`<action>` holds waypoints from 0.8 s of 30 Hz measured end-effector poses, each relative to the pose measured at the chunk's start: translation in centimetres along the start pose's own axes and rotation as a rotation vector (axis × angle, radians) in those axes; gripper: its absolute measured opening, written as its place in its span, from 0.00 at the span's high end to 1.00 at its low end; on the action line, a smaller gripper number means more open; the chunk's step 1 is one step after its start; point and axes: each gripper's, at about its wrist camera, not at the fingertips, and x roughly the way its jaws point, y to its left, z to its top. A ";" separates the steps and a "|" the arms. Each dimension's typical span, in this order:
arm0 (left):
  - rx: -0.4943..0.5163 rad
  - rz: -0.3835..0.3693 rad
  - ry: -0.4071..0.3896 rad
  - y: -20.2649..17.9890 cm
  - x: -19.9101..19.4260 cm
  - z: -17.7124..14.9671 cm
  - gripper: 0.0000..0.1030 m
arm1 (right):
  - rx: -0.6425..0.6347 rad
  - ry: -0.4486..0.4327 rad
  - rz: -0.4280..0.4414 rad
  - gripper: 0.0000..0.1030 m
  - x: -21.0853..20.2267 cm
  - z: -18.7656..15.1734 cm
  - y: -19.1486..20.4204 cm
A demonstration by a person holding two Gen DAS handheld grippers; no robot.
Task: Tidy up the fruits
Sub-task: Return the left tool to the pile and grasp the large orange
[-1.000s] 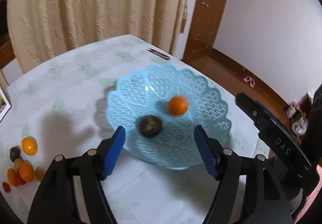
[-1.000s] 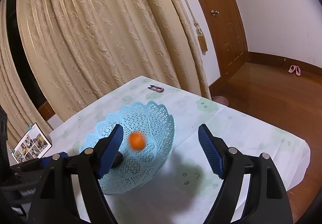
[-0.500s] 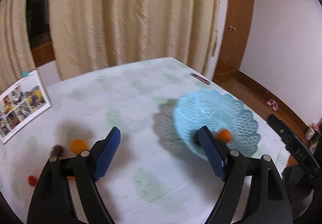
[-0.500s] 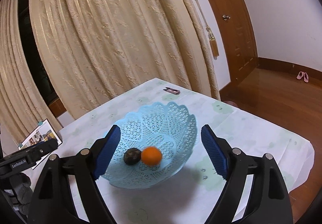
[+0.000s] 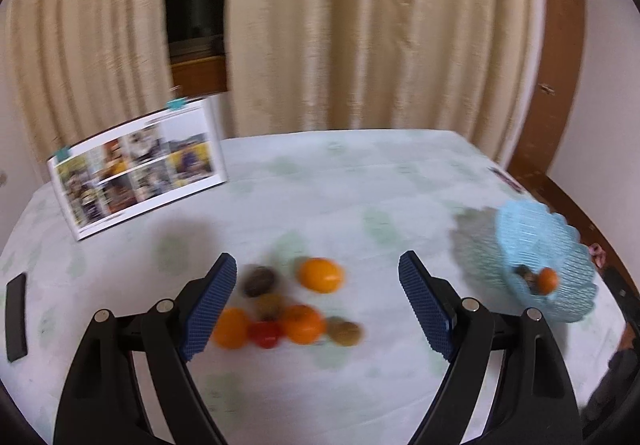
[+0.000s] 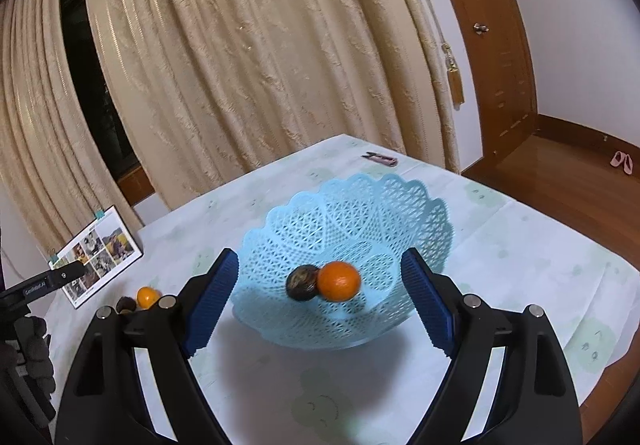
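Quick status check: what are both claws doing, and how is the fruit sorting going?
Left gripper open above loose fruit pile. Right gripper open, empty, facing blue basket. Orange and dark fruit inside. Nothing blocking.

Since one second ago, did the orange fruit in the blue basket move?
Yes. In the right wrist view the orange fruit now touches the dark fruit on the basket floor; earlier it was blurred, in motion.

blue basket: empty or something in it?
Not empty. The blue basket holds two fruits side by side: an orange fruit and a dark fruit.
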 end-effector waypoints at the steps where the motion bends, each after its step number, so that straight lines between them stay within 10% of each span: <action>1: -0.011 0.015 0.003 1.0 0.0 -0.2 0.20 | -0.003 0.004 0.004 0.18 0.0 -0.1 0.2; 11: -0.078 0.107 0.061 6.9 1.7 -2.0 0.20 | -0.031 0.051 0.034 0.18 1.1 -1.8 2.1; 24: -0.087 0.051 0.197 8.2 7.2 -4.9 0.36 | -0.028 0.103 0.039 0.18 2.5 -3.5 3.3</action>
